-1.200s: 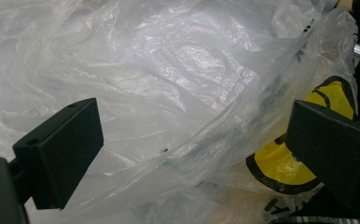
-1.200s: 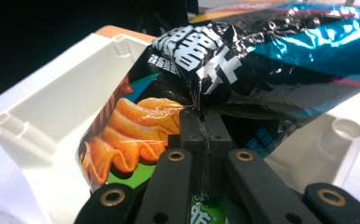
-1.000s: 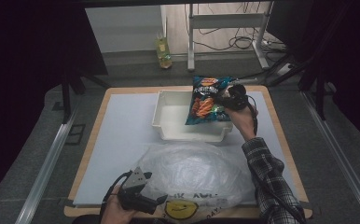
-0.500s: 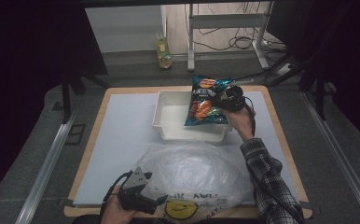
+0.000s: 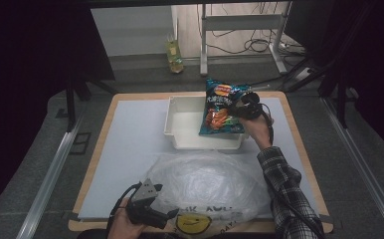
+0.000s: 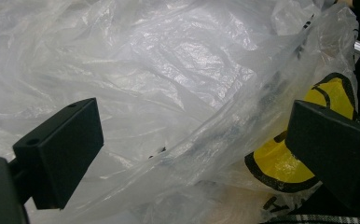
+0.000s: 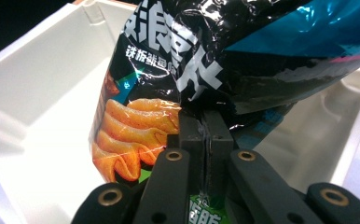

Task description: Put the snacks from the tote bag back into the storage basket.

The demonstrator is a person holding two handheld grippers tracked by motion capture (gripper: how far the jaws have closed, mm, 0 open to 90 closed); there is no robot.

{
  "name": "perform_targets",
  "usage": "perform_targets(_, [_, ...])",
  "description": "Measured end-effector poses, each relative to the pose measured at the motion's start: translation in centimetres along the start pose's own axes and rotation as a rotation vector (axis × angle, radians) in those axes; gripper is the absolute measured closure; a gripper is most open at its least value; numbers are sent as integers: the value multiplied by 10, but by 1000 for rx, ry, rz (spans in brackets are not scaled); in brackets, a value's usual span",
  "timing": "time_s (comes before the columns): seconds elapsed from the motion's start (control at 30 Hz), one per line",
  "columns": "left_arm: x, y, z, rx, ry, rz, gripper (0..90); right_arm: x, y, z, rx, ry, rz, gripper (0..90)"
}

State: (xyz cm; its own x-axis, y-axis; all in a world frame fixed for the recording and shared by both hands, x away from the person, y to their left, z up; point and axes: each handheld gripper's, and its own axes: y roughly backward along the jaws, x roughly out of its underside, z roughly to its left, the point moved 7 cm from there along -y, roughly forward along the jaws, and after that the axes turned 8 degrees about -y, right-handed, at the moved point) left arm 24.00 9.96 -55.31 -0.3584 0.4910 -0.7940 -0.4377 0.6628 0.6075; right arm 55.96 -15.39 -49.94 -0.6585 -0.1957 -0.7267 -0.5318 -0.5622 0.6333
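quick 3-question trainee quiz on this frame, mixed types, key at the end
1. True or false: the right gripper is shut on the chip bag.
2. What lies directly below the chip bag? A) white bin B) clear plastic bag C) bare table
3. What lies between the open jaws of the left gripper?

Key:
1. True: the jaws pinch the bag's edge.
2. A.
3. A fold of the clear plastic bag, not pinched.
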Motion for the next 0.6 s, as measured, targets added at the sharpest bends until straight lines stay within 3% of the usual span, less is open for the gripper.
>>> perform_targets(0.3, [0,0,0,0,0,1,40,0,-2,-6,20,-14,7,872])
perform_targets(0.6, [0,-1,0,1,0,2,39,4,-4,-8,60,13,42,842])
